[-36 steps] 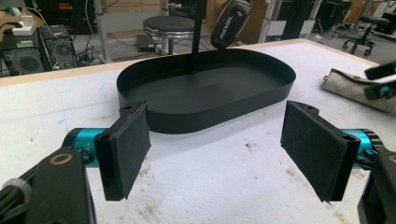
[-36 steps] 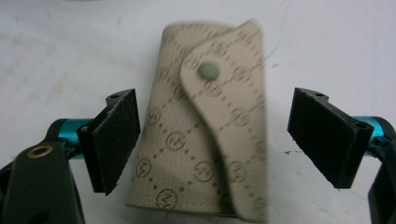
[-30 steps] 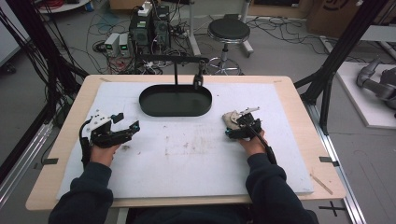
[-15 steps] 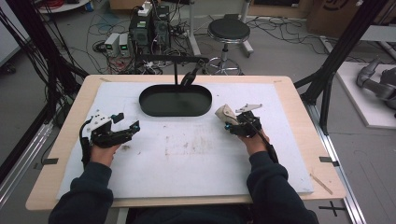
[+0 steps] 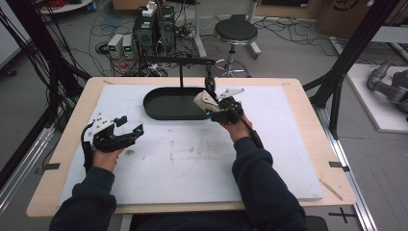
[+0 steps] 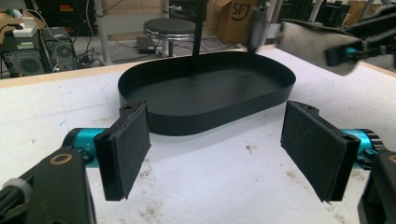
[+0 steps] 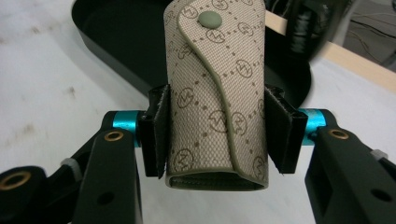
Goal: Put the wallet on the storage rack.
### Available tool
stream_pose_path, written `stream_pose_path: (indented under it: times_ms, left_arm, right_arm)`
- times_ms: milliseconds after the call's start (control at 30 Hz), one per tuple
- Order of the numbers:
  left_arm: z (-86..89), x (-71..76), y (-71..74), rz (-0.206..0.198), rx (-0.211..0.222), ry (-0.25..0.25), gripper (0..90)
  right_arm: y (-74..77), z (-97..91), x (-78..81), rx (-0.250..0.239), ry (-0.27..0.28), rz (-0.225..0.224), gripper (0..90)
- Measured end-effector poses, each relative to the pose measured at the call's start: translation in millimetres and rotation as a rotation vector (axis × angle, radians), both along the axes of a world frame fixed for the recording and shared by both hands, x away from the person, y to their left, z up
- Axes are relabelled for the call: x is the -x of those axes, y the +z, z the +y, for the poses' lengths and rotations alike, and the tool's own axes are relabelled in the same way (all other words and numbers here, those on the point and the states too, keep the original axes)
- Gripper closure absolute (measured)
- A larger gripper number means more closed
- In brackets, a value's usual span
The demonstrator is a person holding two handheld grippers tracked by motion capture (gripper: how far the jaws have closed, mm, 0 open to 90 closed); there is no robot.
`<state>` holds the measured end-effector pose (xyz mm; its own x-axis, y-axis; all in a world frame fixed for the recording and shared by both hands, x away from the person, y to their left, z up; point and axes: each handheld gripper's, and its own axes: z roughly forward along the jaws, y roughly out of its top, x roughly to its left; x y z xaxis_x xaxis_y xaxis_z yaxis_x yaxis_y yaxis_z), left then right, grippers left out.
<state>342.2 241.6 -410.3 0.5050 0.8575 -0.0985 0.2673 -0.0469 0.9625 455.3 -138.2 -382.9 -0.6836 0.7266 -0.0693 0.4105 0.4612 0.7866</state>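
Observation:
A beige patterned pouch [image 7: 217, 93] with a snap button stands upright between the pads of my right gripper [image 7: 217, 135], which is shut on it; its jaws have just been closing with the pouch between them. In the high view that right gripper [image 5: 209, 107] holds the pouch [image 5: 202, 100] above the right end of a black oval tray [image 5: 149, 108]. My left gripper [image 5: 131, 124] rests on the white mat to the left, open with nothing between its pads [image 6: 128, 144]. From there the tray [image 6: 210, 116] lies ahead and the pouch [image 6: 313, 39] hangs at the upper right.
A black T-shaped stand [image 5: 181, 77] rises from the tray, with a small dark piece [image 5: 209, 84] hanging at the right end of its bar. A white mat [image 5: 192, 163] covers the wooden table. A stool [image 5: 235, 31], computers and cables stand on the floor beyond.
My right gripper closed on the pouch that lay on the mat, lifted it and carried it left and away to the tray's right end. The left gripper has kept still.

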Motion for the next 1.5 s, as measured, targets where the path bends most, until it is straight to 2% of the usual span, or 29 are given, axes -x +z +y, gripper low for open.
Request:
stream_pose_path:
  times_ms: [267,300,500,567,667,733,800,833,967,1067,1100,1133,1233,1267,1333,1500]
  left_arm:
    - [0.9,0.2,0.2,-0.001,0.008,-0.001,23.8]
    - [1.0,0.2,0.1,-0.003,0.009,-0.001,23.8]
    - [1.2,0.5,0.3,-0.001,0.007,-0.003,23.8]
    - [1.0,0.7,0.4,-0.002,0.006,-0.007,23.8]
    - [1.3,0.8,0.2,-0.003,0.008,-0.007,23.8]
    - [2.7,1.0,-0.3,-0.001,0.005,-0.006,23.8]
    - [3.9,1.3,-0.7,0.000,0.011,-0.001,23.8]
    - [4.8,1.6,-0.6,-0.001,0.006,0.000,23.8]
    - [5.6,2.3,-0.6,-0.001,0.006,0.004,23.8]
    - [4.9,2.2,-0.9,0.001,0.002,0.005,23.8]
    - [4.7,2.3,-0.8,0.001,0.000,0.005,23.8]
    - [4.5,2.5,-0.6,0.000,-0.002,0.005,23.8]
    - [4.3,2.9,-0.4,0.002,-0.004,0.007,23.8]
    - [4.4,2.9,-0.4,0.002,-0.005,0.007,23.8]
    - [4.8,2.7,-0.6,0.001,-0.003,0.006,23.8]
    - [4.6,1.9,-1.2,0.004,0.003,-0.001,23.8]
  right_arm:
    - [-6.8,53.7,-27.7,0.029,0.022,0.022,48.3]
    - [-9.8,62.0,-31.2,0.039,0.023,0.010,48.0]
    - [-19.2,77.6,-42.6,0.051,0.001,0.018,47.2]
    - [-22.8,81.7,-48.6,0.072,-0.014,0.032,45.2]
    - [-26.8,83.9,-51.1,0.055,-0.050,-0.011,37.7]
    - [-24.8,82.0,-50.4,0.046,-0.062,-0.022,34.2]
    - [-19.0,75.7,-49.4,0.021,-0.052,-0.006,34.2]
    - [-15.1,71.5,-48.1,0.016,-0.048,-0.012,34.3]
    - [5.0,43.6,-39.3,-0.017,-0.037,-0.037,35.0]
    - [12.1,22.3,-32.2,-0.031,-0.004,-0.042,47.5]
    - [11.6,16.3,-30.6,-0.038,0.005,-0.035,49.2]
    - [10.0,11.1,-29.8,-0.039,0.015,-0.007,53.7]
    - [1.4,6.9,-30.2,0.003,0.038,0.061,57.7]
    - [-0.7,8.4,-29.2,0.006,0.041,0.073,57.7]
    - [-0.5,10.3,-27.2,0.008,0.049,0.064,55.0]
    - [13.0,5.3,-17.7,-0.029,0.044,0.012,40.6]
